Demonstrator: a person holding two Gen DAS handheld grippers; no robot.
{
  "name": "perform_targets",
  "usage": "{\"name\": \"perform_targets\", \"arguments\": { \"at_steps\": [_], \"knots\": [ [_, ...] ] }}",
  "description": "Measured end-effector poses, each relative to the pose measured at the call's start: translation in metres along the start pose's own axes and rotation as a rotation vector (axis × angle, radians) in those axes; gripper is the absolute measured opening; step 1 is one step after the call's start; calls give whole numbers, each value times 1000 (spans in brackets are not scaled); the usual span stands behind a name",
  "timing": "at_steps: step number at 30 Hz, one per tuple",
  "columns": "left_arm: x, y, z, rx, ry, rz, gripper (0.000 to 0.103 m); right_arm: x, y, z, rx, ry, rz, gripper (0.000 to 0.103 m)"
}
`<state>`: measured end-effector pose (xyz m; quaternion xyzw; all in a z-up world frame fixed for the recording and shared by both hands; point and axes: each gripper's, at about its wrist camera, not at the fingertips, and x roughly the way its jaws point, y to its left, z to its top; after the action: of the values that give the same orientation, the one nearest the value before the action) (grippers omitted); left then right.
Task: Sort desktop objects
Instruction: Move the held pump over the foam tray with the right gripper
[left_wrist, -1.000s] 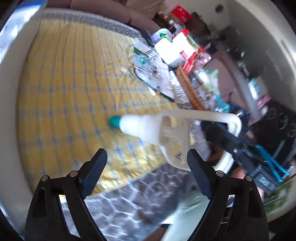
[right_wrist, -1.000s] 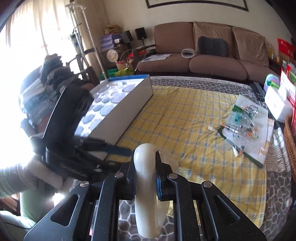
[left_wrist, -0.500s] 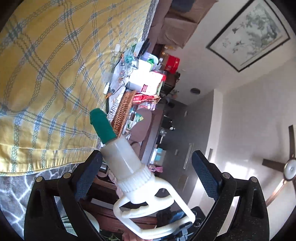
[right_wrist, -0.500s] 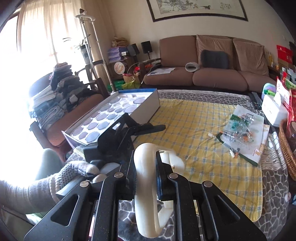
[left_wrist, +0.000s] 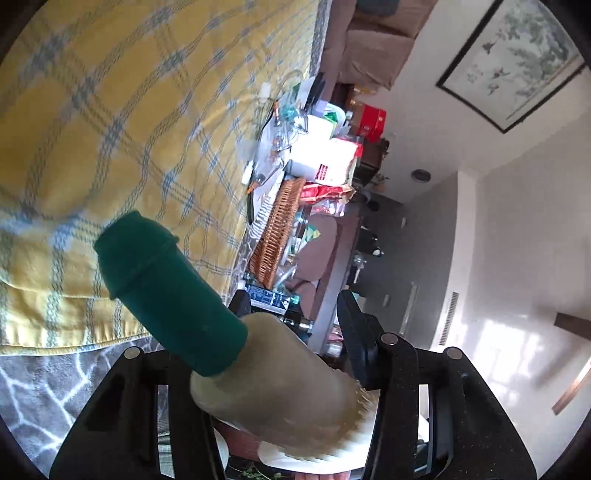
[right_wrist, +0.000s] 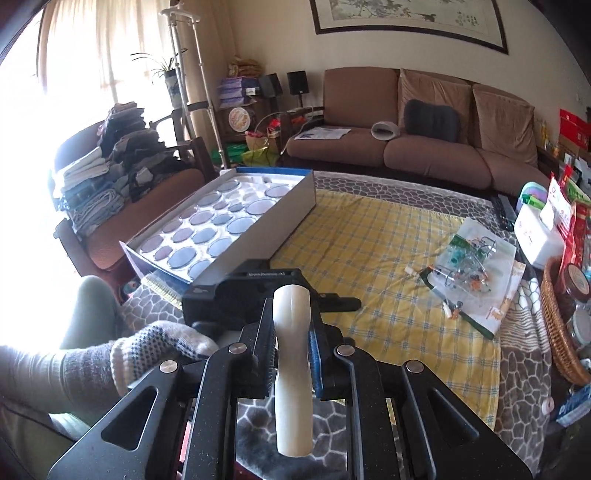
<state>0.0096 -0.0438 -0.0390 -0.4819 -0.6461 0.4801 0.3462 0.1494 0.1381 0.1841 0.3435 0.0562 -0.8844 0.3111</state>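
Note:
A white plastic bottle (left_wrist: 273, 376) with a dark green cap (left_wrist: 162, 288) fills the left wrist view, cap pointing away over the yellow checked cloth (left_wrist: 110, 110). My left gripper (left_wrist: 295, 319) has its jaws closing around the white body, which sits between them and meets the right finger (left_wrist: 354, 332); the other finger is mostly hidden behind it. In the right wrist view my right gripper (right_wrist: 291, 332) is shut on the bottle's white loop handle (right_wrist: 293, 387). A gloved hand (right_wrist: 159, 347) holds the left tool just ahead of it.
A long white box with round wells (right_wrist: 258, 221) lies at the table's left. A clear packet of small parts on paper (right_wrist: 469, 262) sits right of centre. A wicker basket (right_wrist: 561, 332) and cartons crowd the right edge. A brown sofa (right_wrist: 406, 147) stands behind.
The left view has rolled and dropped. The bottle, earlier ahead of wide jaws, now sits deep between them, and they have narrowed around it. The right gripper keeps its hold on the handle.

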Motion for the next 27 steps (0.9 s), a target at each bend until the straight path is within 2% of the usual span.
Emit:
{"name": "perform_targets", "arguments": {
  "at_steps": [5,11,15,19,27],
  "knots": [
    [-8,-59,9,133,6,112,45,8,-6,0,0,11,-21,15],
    [-26,-136,14,330,-23,245,45,16,-11,29,-2,-30,-37,15],
    [-55,-170,15,384,-61,258,45,28,-13,54,29,-84,-18,15],
    [-97,-197,24,419,-132,276,45,51,-3,90,26,-117,13,16],
    [-192,-242,68,430,-275,276,47,133,23,184,-28,-153,45,16]
  ]
}}
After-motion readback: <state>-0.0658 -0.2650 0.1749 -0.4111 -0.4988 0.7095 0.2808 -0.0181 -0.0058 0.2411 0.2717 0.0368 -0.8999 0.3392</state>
